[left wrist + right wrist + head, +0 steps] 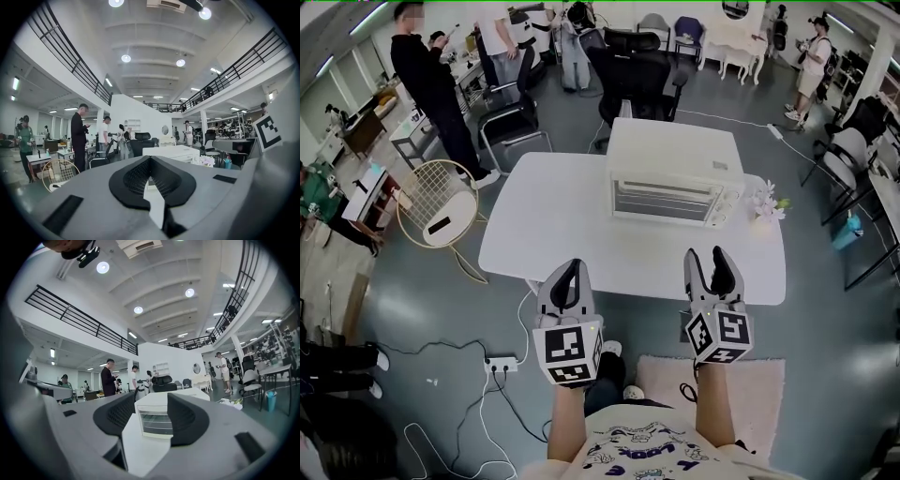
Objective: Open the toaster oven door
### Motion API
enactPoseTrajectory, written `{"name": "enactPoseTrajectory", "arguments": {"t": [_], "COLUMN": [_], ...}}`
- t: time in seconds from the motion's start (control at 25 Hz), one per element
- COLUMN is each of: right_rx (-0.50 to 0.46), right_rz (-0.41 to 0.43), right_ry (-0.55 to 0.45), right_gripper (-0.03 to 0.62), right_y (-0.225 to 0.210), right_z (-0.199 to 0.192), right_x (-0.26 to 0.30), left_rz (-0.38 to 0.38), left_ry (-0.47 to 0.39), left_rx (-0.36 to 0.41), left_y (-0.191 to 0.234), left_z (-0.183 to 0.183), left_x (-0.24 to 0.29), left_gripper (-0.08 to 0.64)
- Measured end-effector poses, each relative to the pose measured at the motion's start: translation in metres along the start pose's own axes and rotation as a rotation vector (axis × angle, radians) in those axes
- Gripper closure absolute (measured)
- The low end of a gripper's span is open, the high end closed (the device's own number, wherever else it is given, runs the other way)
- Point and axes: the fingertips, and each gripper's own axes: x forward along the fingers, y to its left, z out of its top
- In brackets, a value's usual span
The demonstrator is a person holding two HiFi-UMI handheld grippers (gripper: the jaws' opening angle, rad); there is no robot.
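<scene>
A white toaster oven (675,178) stands toward the back of a white table (553,225), its glass door (661,200) shut and facing me. Both grippers hover at the table's near edge, well short of the oven. My left gripper (569,272) is shut with its tips meeting and nothing held. In the left gripper view (150,159) the oven (173,152) shows beyond and slightly right. My right gripper (712,265) is open. In the right gripper view (152,397) the oven (157,420) sits framed between the pads, at a distance.
A small bunch of flowers (766,202) stands right of the oven. Black office chairs (633,80) are behind the table, and a round wire stool (441,206) at its left. A power strip (500,364) with cables lies on the floor; a rug (750,384) is underfoot. People (431,84) stand at back left.
</scene>
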Motion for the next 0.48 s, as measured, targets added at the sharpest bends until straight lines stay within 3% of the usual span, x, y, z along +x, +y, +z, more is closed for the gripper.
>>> {"name": "enactPoseTrajectory", "arguments": {"t": [0.48], "right_rx": [-0.002], "right_rz": [-0.080], "right_ry": [-0.030], "right_gripper": [0.370], "right_y": [-0.016], "right_z": [0.012], "right_x": [0.108], "left_rz": [-0.086], "left_ry": [-0.023], "left_rx": [0.013], "left_y": [0.031], "left_z": [0.023], "left_x": [0.124], "left_gripper": [0.555]}}
